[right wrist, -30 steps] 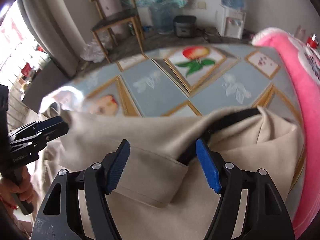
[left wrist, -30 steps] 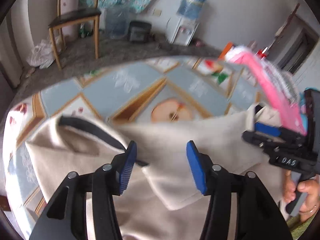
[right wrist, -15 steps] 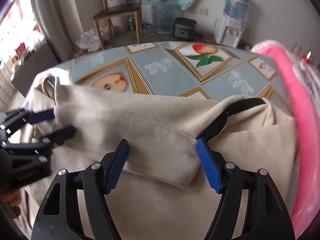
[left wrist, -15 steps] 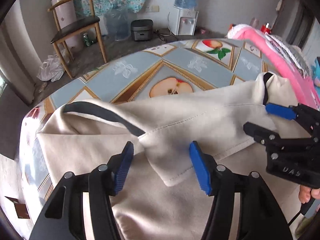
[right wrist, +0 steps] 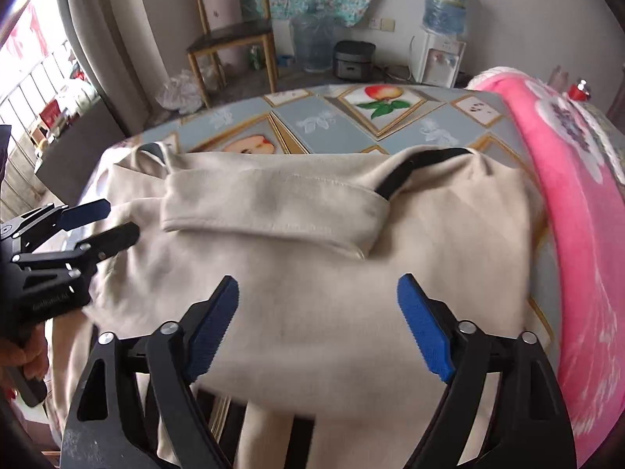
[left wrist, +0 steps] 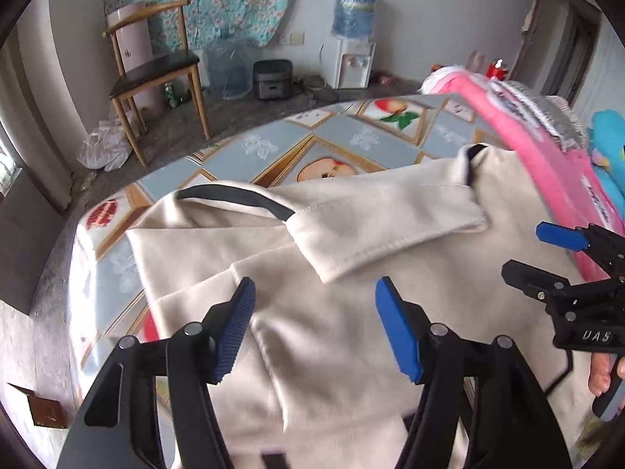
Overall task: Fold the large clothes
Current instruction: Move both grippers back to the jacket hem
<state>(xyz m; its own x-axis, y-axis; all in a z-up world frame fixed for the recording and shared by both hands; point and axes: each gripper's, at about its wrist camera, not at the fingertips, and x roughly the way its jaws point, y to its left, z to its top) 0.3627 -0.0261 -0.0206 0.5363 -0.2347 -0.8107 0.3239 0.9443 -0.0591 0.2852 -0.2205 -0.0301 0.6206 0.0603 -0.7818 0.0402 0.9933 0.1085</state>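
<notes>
Both claws stand spread and empty: left gripper (left wrist: 314, 326) and right gripper (right wrist: 318, 324) have drawn back from the collar they flanked half a second ago; the beige coat (left wrist: 351, 301) lies on the fruit-patterned tablecloth (left wrist: 273, 144), beside a pink blanket (right wrist: 578, 211).

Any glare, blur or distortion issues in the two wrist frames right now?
Left wrist: strong fisheye bowing with dark corners; sun glare washes out the tablecloth left edge; beige coat sharp up top, smeared near the bottom edge. Right wrist: same bowing; window at left blown out; coat hem below the open right gripper is motion-blurred.
</notes>
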